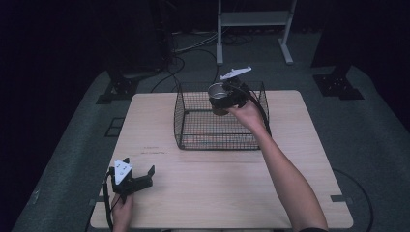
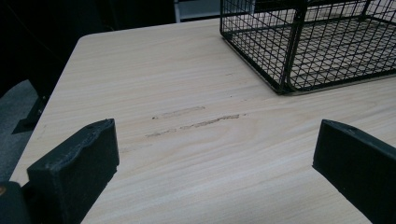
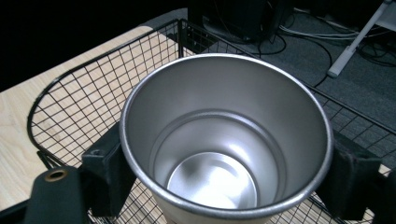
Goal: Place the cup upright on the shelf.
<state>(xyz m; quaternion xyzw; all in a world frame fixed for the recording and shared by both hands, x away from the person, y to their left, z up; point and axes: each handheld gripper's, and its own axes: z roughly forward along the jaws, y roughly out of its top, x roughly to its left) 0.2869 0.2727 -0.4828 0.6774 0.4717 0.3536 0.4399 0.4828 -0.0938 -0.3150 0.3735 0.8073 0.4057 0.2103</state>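
Observation:
A shiny steel cup [image 1: 218, 96] hangs upright over the back right part of a black wire basket [image 1: 193, 130], with my right gripper [image 1: 227, 96] shut on its sides. In the right gripper view the empty cup [image 3: 224, 140] sits between the two black jaws, above the basket [image 3: 79, 93] mesh. My left gripper [image 1: 140, 175] rests open near the table's front left corner, with nothing between its jaws. The left gripper view looks across bare wood toward the basket [image 2: 289, 51], whose near corner stands ahead and to the right.
The light wooden table [image 1: 217, 193] has free room in front of the basket and on both sides. Faint scuff marks [image 2: 196, 122] lie ahead of the left gripper. Beyond the table, cables and a white frame stand [image 1: 251, 24] occupy the dark floor.

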